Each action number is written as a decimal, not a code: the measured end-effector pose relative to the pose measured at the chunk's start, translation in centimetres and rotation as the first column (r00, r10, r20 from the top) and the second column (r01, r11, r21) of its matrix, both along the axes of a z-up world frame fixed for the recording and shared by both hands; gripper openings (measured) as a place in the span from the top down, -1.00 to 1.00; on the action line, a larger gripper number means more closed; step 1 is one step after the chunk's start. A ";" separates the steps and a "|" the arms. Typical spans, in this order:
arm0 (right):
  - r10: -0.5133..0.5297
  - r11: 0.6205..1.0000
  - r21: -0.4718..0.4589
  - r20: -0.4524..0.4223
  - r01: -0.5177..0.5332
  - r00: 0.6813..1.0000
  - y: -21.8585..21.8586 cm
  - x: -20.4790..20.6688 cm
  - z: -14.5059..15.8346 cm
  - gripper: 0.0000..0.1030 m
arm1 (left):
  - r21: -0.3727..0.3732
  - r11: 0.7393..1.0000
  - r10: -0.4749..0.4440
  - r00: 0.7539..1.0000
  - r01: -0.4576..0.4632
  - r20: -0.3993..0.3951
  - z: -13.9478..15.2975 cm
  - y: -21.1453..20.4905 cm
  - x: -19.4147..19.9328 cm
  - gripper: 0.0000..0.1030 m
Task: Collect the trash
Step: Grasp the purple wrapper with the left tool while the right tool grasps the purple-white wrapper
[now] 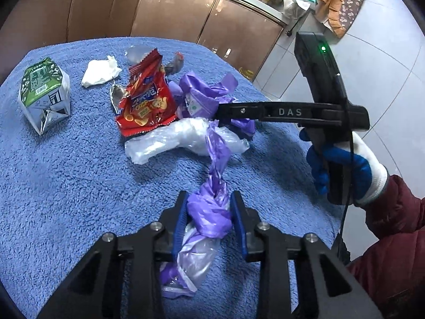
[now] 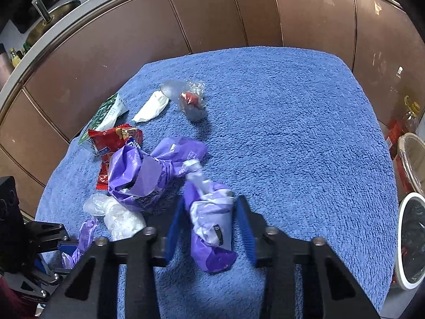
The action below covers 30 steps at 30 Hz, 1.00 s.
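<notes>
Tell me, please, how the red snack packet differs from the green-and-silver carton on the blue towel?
The red snack packet is a thin, crinkled wrapper with a torn-open top; the green-and-silver carton is a boxy, folded pack that keeps its shape. The packet leans among the purple bag and clear plastic; the carton stands alone, apart from the pile. Both sit untouched on the blue towel, and both show a silver lining.

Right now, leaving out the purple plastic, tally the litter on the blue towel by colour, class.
Green: 1, carton
White: 1, tissue
Red: 1, snack bag
Clear: 2, wrap and far wrapper
Total: 5
</notes>
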State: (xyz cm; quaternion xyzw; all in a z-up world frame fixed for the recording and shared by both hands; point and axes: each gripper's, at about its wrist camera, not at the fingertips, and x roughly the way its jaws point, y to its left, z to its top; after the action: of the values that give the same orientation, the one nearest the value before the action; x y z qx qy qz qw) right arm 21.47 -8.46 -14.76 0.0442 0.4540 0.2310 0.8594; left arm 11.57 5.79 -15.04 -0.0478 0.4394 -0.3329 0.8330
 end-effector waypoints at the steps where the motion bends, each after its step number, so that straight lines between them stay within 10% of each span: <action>1: -0.001 1.000 0.003 0.000 0.001 1.000 -0.1 0.0 0.0 0.39 | 0.003 1.000 0.002 1.000 -0.002 0.003 0.0 0.0 -0.1 0.42; 30: -0.219 0.969 0.159 0.222 0.187 0.950 -10.9 -10.4 8.0 0.39 | 0.024 0.978 0.199 0.967 -0.205 0.162 10.2 -2.1 -2.1 0.43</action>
State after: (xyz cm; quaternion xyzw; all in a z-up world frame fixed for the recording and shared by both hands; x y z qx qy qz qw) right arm 11.09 -19.35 -6.79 0.1213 0.3239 0.1753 0.9218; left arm 9.51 3.69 -4.86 -0.0487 0.3714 -0.2400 0.8956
